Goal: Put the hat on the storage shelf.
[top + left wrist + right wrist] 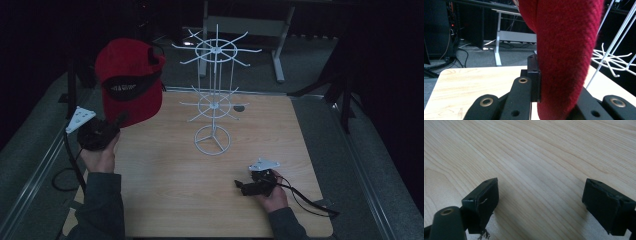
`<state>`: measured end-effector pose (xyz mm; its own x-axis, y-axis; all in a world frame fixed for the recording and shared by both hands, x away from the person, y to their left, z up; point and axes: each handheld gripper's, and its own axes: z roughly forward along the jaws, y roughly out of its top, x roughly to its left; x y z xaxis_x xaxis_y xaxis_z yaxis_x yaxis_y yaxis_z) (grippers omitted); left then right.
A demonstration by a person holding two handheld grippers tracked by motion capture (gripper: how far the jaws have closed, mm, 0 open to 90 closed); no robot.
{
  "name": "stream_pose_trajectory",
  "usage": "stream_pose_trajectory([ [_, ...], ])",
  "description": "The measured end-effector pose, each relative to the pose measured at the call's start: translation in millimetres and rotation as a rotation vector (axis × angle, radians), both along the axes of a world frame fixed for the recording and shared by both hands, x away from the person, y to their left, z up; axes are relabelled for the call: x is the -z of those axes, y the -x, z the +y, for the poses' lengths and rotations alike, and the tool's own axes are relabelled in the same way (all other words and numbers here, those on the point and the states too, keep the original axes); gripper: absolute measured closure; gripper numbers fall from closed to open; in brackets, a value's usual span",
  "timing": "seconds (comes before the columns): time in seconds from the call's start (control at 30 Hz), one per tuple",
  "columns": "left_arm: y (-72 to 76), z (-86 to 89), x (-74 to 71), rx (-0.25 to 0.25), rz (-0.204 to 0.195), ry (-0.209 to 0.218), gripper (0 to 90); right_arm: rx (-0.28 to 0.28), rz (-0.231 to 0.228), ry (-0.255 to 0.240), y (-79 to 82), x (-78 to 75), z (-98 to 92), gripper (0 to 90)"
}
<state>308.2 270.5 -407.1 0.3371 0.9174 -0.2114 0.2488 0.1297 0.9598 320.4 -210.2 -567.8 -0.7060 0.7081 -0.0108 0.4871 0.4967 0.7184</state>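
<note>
A red cap with a black band hangs in the air at the table's left edge. My left gripper is shut on its lower brim. In the left gripper view the red fabric is pinched between the black jaws. A white wire hook stand with two tiers of hooks rises from the middle of the wooden table, to the right of the cap. My right gripper rests low near the table's front right, open. In the right gripper view its fingertips stand wide apart over bare wood.
A grey metal frame stands on the floor behind the table. Dark stands sit at the far left and right. Each gripper trails a black cable over the table edge.
</note>
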Motion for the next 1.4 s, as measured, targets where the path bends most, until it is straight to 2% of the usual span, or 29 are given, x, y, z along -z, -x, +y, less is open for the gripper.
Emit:
stream_pose_trajectory([
  [0.37, -0.6, -1.7, -7.3, 0.001, -0.017, -0.006, 85.5, 0.0, -0.001, 0.0, -0.1, 0.0, 0.0, 13.6],
  [1.4, 0.5, -4.8, -22.6, -0.01, -0.066, 0.011, 85.5, 0.0, -0.001, 0.0, -0.1, 0.0, 0.0, 13.7],
])
